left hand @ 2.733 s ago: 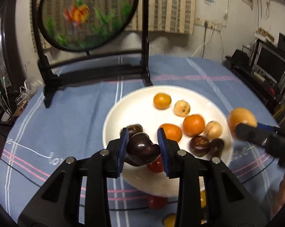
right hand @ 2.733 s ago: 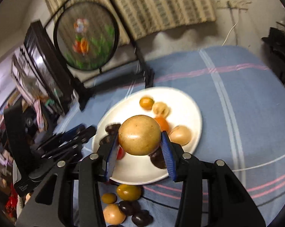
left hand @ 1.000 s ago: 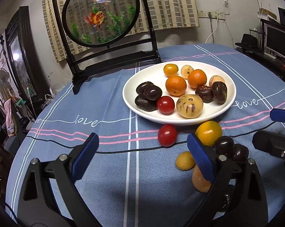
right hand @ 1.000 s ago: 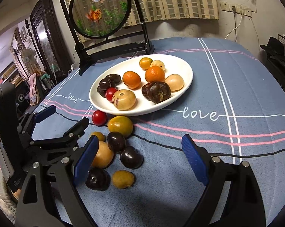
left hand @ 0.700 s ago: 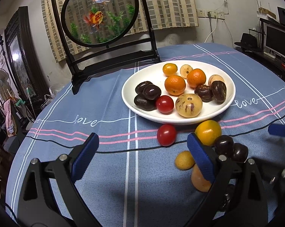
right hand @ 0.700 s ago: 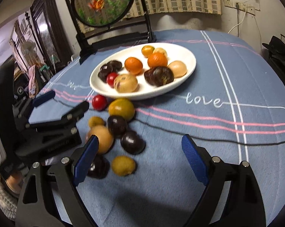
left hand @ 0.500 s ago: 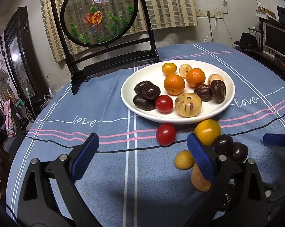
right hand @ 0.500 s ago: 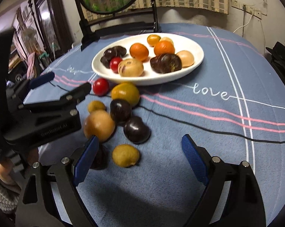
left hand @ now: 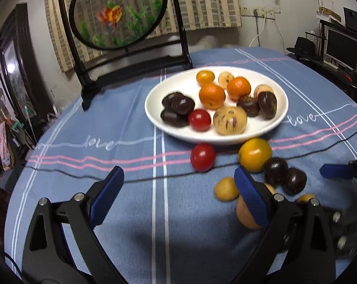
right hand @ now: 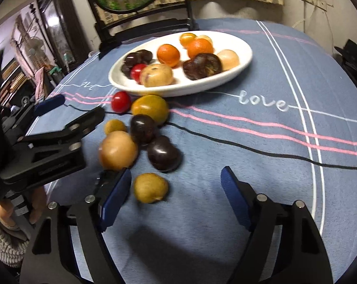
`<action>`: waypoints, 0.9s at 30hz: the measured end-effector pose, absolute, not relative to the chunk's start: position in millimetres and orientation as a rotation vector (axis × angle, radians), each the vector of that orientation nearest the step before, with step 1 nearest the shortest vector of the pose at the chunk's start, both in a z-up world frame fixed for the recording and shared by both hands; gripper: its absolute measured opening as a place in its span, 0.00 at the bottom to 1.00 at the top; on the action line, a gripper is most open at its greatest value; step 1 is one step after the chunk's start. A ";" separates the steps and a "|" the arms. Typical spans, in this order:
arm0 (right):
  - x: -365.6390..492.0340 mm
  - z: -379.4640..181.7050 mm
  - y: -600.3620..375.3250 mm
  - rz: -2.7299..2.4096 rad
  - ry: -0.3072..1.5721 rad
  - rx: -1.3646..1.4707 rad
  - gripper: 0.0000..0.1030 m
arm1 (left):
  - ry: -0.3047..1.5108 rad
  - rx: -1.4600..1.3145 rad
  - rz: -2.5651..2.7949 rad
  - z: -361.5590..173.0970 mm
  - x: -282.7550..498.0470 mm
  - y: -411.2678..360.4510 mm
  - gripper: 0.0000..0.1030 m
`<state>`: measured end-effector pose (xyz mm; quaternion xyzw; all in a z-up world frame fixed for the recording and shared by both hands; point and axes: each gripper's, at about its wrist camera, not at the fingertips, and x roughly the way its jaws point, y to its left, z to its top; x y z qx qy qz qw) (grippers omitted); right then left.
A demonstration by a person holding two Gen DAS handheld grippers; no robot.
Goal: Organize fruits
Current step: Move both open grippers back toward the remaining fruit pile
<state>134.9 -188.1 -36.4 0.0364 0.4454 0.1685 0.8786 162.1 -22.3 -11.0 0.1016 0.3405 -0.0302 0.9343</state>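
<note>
A white plate [left hand: 281,118] holds oranges, dark plums, a red tomato and a striped pale fruit. Loose fruit lies in front of it on the blue cloth: a red tomato [left hand: 202,157], a yellow-orange fruit [right hand: 150,107], two dark plums [right hand: 163,153], a tan round fruit [right hand: 118,150] and a small yellow fruit [right hand: 150,187]. My right gripper [right hand: 175,189] hangs low over the cloth, its jaws closing. The small yellow fruit sits between them near the left pad, untouched. My left gripper [left hand: 178,189] stands open and empty, left of the loose fruit.
A black-framed round fish screen [left hand: 121,11] stands behind the plate. A thin black cable [left hand: 131,179] crosses the cloth in front of the plate. A hand in a knitted sleeve [right hand: 8,215] holds the left gripper. A desk with a monitor [left hand: 341,45] stands far right.
Both grippers held fruit over the plate at first and have since let go and pulled back. Over the last second the right gripper sank toward the loose fruit and its jaws narrowed. The left stayed still.
</note>
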 end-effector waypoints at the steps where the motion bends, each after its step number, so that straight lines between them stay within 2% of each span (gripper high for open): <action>1: 134.7 -35.8 -188.8 0.350 0.929 0.079 0.76 | 0.715 0.200 -0.062 -13.0 162.4 -18.6 0.93; 9: 140.0 -24.0 -216.6 0.250 0.883 0.161 0.76 | 0.794 0.115 -0.084 -19.7 165.3 0.3 0.93; 27: 138.4 -13.7 -215.7 0.283 0.869 0.188 0.76 | 0.706 0.227 -0.258 -15.1 148.5 -41.2 0.93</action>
